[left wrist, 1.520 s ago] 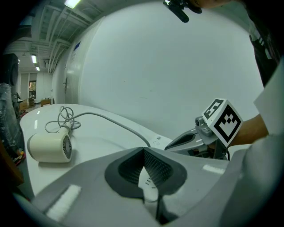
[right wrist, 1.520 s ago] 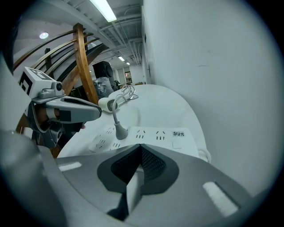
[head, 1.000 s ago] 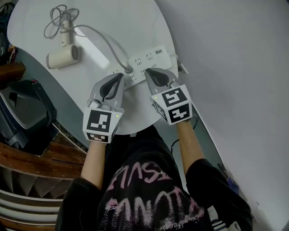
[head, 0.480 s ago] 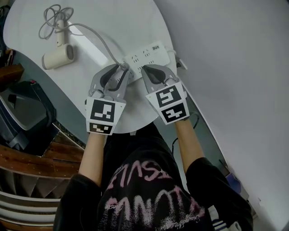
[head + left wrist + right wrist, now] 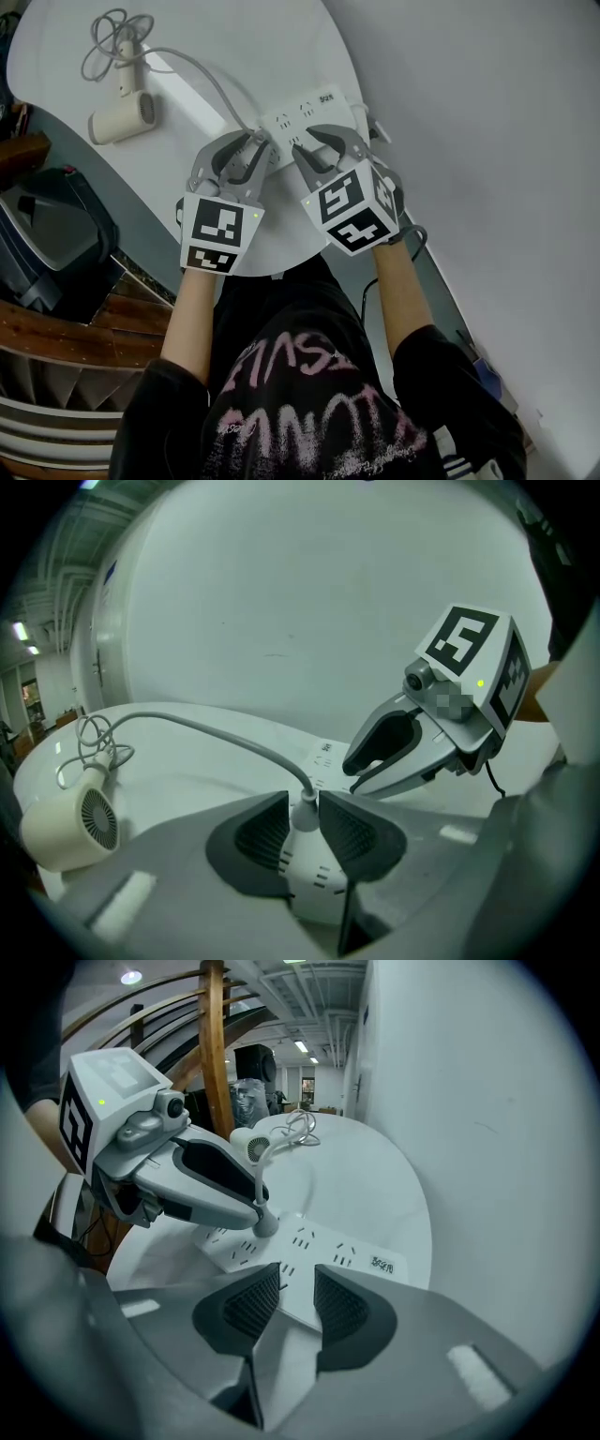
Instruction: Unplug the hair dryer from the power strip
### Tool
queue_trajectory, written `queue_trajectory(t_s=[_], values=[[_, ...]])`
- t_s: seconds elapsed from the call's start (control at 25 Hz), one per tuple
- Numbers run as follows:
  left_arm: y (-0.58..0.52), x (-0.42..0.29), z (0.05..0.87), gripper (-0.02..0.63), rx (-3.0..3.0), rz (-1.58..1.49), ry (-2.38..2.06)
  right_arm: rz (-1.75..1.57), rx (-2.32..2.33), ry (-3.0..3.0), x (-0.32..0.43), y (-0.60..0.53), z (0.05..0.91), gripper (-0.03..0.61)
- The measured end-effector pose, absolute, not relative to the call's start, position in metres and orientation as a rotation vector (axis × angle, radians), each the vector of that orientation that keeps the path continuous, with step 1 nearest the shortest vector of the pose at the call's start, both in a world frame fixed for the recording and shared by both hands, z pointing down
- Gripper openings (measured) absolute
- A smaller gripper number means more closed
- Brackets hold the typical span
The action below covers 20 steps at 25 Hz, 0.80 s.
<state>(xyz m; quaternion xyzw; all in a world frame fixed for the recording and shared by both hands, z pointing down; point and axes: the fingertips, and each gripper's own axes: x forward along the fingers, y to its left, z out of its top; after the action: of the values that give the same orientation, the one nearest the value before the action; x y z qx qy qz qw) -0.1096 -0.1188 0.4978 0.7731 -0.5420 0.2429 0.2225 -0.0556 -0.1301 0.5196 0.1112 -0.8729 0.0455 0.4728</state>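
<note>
Gripping plug (image 5: 309, 866), left gripper (image 5: 302, 801); prongs hidden.

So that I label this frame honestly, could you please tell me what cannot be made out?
- The plug: its pins and socket. Left gripper view, its own body hides them; head view, the left gripper covers them.
- The label on the power strip: print too small, right gripper view.

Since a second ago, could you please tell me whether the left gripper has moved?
Yes. In the head view the left gripper has advanced toward the power strip, and its jaws now clamp the plug.
</note>
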Motion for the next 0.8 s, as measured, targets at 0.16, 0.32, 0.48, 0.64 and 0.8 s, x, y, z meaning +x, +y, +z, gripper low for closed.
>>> queue_trajectory(t_s=[0.16, 0.32, 0.48, 0.64, 0.8], values=[[-0.1200, -0.1035, 0.4988, 0.106, 2.157, 0.683, -1.471, 0.113, 0.211, -2.101, -0.0567, -0.1297, 0.5218, 0.129], [-0.1226, -0.1013, 0.4994, 0.089, 2.166, 0.717, -1.467, 0.125, 0.184, -2.073, -0.0567, -0.1293, 0.5226, 0.132], [-0.1233, -0.1034, 0.5010, 0.087, 2.176, 0.729, -1.453, 0.120, 0.195, -2.077, -0.0585, -0.1294, 0.5243, 0.132], [-0.1225, -0.1026, 0.4994, 0.075, 2.190, 0.776, -1.439, 0.132, 0.213, -2.077, -0.0582, -0.1298, 0.5247, 0.133], [-0.1229, -0.1028, 0.4970, 0.066, 2.170, 0.746, -1.440, 0.141, 0.207, -2.060, -0.0577, -0.1296, 0.5239, 0.135]])
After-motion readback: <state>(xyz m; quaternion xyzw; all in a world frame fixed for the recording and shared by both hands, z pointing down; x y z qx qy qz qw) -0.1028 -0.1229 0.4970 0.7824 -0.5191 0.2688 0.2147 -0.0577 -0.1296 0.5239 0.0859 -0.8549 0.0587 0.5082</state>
